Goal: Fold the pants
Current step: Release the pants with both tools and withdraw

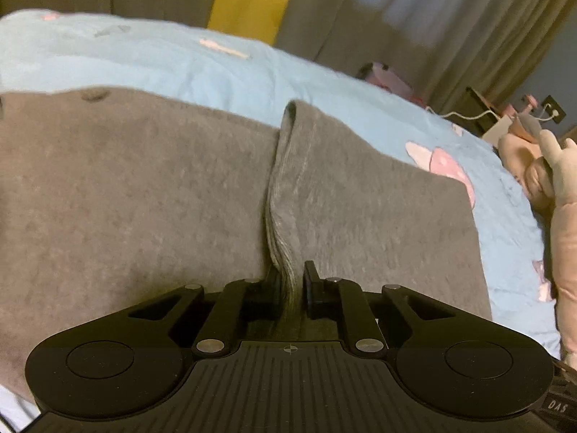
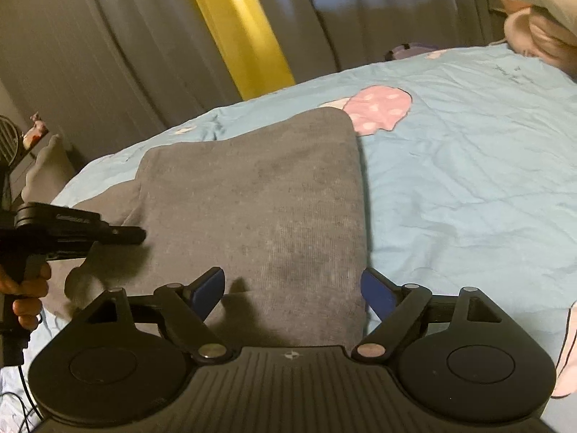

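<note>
Grey pants (image 1: 144, 187) lie folded on a light blue bedspread (image 1: 162, 61). My left gripper (image 1: 291, 281) is shut on a bunched edge of the pants cloth that rises between its black fingers. In the right wrist view the pants (image 2: 259, 198) form a folded grey stack. My right gripper (image 2: 294, 290) is open, its blue-padded fingers (image 2: 211, 288) straddling the near end of the stack, apart from the cloth. The left gripper (image 2: 119, 235) shows at the left edge, held by a hand, its tips at the pants' left side.
The bedspread (image 2: 468, 166) has pink cartoon prints (image 2: 378, 112). A pink plush toy (image 1: 555, 187) lies at the bed's right edge, also in the right wrist view (image 2: 537, 14). Grey curtains (image 2: 108, 54) and a yellow strip (image 2: 238, 32) stand behind the bed.
</note>
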{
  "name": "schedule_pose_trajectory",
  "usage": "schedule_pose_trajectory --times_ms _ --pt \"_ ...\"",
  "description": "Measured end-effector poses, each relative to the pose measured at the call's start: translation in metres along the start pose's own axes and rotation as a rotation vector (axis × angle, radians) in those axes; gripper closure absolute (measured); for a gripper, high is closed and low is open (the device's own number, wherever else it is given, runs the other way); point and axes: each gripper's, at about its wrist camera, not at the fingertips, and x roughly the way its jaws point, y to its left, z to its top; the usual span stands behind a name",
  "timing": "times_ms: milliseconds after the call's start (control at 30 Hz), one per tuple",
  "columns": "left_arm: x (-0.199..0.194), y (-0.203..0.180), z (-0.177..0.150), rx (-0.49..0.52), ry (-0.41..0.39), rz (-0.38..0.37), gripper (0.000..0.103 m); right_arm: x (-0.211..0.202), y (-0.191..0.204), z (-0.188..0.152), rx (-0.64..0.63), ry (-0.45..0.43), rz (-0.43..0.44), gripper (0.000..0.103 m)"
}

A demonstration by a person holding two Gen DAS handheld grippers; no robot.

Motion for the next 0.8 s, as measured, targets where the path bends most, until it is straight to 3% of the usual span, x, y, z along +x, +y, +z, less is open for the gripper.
schedule_pose_trajectory --times_ms 367,600,667,733,800 --pt "0.001 0.007 -0.016 -0.035 -0.059 0.085 0.090 0.007 -0.002 -0.001 0.032 0.029 0.001 0.015" --pt "0.000 0.000 -0.020 0.035 -0.077 0.110 0.087 0.019 -0.001 -0.004 0.052 0.059 0.001 0.013" --pt "-0.008 0.007 -0.020 0.024 -0.098 0.149 0.079 0.018 0.002 -0.004 0.047 0.054 -0.005 0.013" --pt "-0.023 0.018 -0.021 0.003 -0.138 0.225 0.049 0.018 0.003 -0.004 0.047 0.048 -0.008 0.012" --pt "-0.042 0.042 -0.023 -0.047 -0.184 0.304 0.037 0.018 0.003 -0.004 0.063 0.047 -0.012 0.012"
